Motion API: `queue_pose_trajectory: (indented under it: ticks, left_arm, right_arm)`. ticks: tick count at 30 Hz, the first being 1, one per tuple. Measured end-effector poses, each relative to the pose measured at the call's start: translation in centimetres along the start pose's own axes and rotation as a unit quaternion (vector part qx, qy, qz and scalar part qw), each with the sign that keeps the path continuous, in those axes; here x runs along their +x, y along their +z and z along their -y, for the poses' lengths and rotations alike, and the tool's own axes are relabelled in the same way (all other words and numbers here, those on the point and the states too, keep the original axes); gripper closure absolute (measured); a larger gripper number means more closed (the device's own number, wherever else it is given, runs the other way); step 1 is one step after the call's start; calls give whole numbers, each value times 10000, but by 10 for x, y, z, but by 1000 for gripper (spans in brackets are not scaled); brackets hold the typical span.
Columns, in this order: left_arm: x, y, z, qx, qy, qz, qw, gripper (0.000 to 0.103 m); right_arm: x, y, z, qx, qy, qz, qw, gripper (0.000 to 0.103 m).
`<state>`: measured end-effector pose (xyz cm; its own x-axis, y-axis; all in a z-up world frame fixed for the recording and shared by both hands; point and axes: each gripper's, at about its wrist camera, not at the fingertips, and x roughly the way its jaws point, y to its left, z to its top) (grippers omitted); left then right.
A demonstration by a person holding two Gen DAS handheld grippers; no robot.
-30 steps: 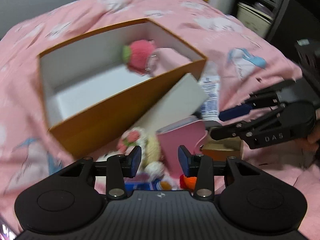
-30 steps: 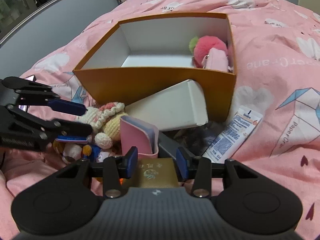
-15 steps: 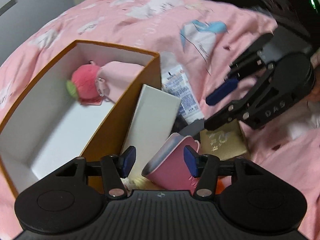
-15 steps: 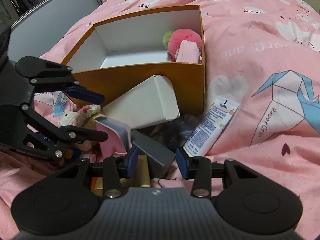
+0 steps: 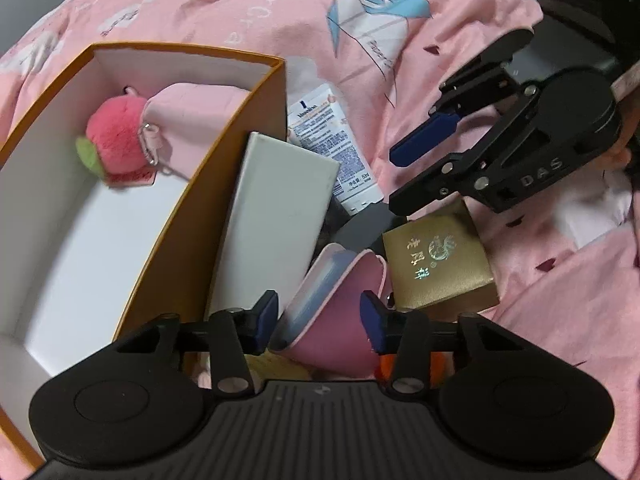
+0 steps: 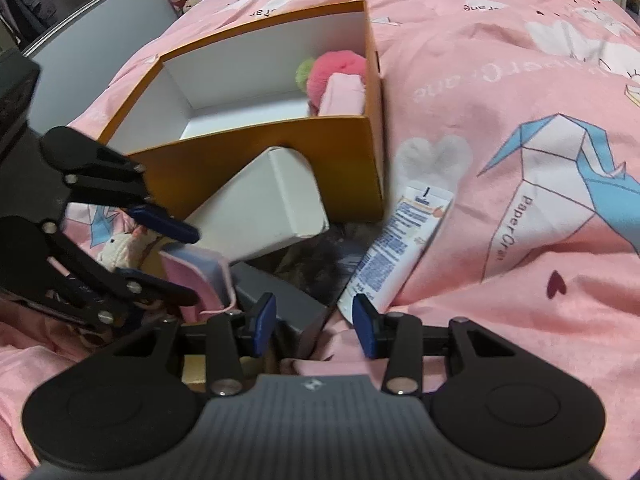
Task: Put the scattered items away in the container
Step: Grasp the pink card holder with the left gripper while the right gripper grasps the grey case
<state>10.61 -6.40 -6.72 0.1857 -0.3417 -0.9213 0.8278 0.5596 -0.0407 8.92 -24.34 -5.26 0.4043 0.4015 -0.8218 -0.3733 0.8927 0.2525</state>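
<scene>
A: Pink soft pouch with a blue lining (image 5: 332,312) sits right between the jaws of the left gripper (image 5: 319,322). It stands up in the pile on the bed, its long side pointing away from the jaws.

B: Pinched yet?

A: No. The jaws have just been closing, but both pads look a little apart from it.

B: And the orange cardboard box (image 5: 208,184)?

A: Just to the left. A pink fluffy ball (image 5: 114,140) is inside. A white carton (image 5: 276,216) leans on its wall, in the way.

B: The right gripper (image 6: 314,326)?

A: Jaws spread, empty, over a grey box (image 6: 280,300), near the white tube (image 6: 396,248). A gold box (image 5: 436,264) is beside the pouch.
</scene>
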Motion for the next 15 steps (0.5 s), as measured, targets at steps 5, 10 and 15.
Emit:
queue_pose_trajectory:
  ticks: [5,10,15]
  left_arm:
    - [-15,-8,9,-22,-63,-87,9999,65]
    - [-20,-5,24,222,71,-209,9995,66]
    - [-15,-7,23,-111,184,-157,9996,67]
  right_arm:
    - [2,-2,0,-25,14,-63,10000,57]
    - [6,-2,-2,-81,87,-128,9998,57]
    - [5,-1,-7,-280,131,-164,9994,58]
